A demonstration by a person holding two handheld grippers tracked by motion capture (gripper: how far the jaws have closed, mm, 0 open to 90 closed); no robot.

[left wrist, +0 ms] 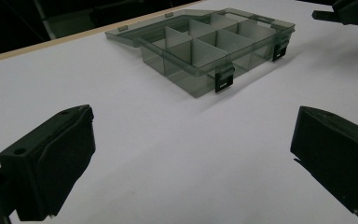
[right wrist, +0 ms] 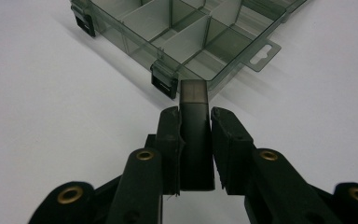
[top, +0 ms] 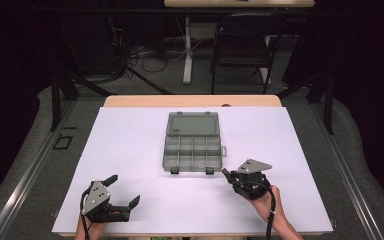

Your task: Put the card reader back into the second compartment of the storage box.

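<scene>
Smoky translucent plastic makes up the organiser box [top: 193, 148] lying open mid-worktop [top: 130, 150], lid flat toward twelve o'clock; your right tongs [top: 226, 173], at its five o'clock corner, pinch a thin dark divider strip [right wrist: 195, 140], and if you tilt it near the front latch [right wrist: 164, 81] it could snag the wall or slip free. From the right gripper view you get that strip between the jaws, which the high view barely resolves; the left gripper view shows your left tongs [left wrist: 191, 149] gaping wide, holding nothing, well short at seven o'clock
</scene>
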